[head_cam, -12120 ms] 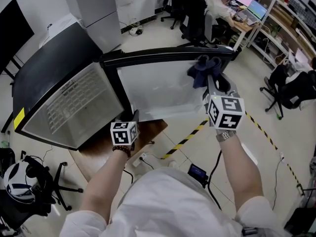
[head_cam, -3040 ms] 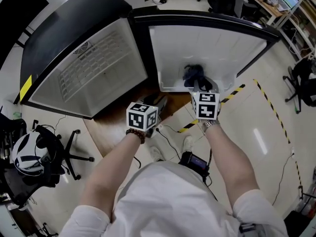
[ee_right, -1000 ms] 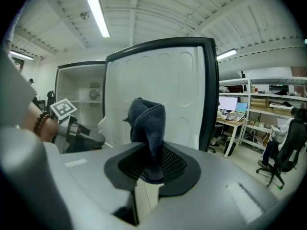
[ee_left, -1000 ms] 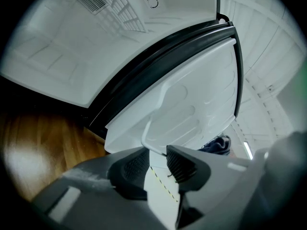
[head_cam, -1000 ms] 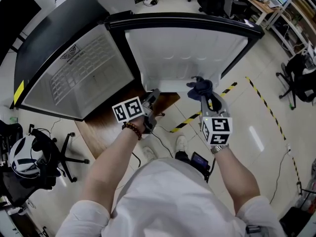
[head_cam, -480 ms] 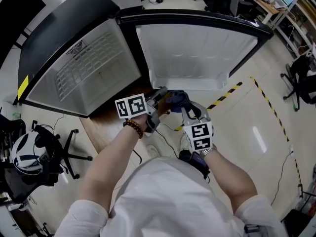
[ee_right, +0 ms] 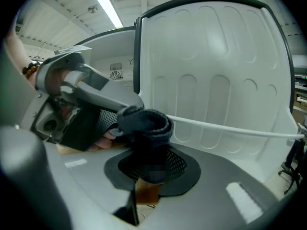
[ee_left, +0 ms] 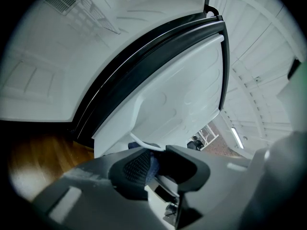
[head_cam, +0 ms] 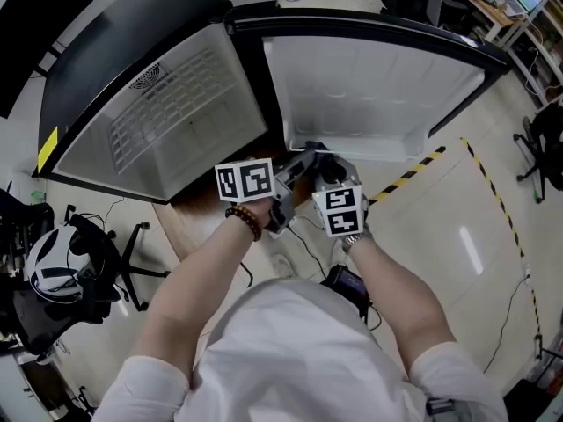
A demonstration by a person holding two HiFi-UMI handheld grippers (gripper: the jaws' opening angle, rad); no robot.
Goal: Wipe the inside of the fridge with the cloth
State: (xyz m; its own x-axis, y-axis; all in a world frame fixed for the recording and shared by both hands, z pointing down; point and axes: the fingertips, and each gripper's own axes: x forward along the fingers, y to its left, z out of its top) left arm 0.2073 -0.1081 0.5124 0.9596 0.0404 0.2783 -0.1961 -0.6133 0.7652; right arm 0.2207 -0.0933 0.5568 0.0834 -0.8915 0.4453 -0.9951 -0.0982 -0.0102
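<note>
Dark blue cloth (ee_right: 144, 123) sits bunched between the jaws of my right gripper (ee_right: 147, 150); those jaws are clamped on it, with the lower part of the bundle pressed onto the mesh pad and a rolled fold standing up just above the tips; my left gripper (ee_left: 156, 160) comes in from the left side of my right jaws and meets the same cloth at that upper fold; its jaws stand narrowly apart and are closed on an edge of the blue fabric, which shows as a thin strip between the two textured pads; so both pairs of jaws hold the one cloth, tip to tip, in front of me; straight ahead of both, past the cloth, stands the white inner face of the open fridge door (ee_right: 216, 80), and its thin white rail (ee_right: 230, 127) runs across just behind the fold; up and to the left of my left jaws lies the fridge cavity (head_cam: 158, 121) with its wire shelves, edged by a black door seal (ee_left: 153, 56); below and to the left of those jaws is a wooden board (ee_left: 38, 152).
</note>
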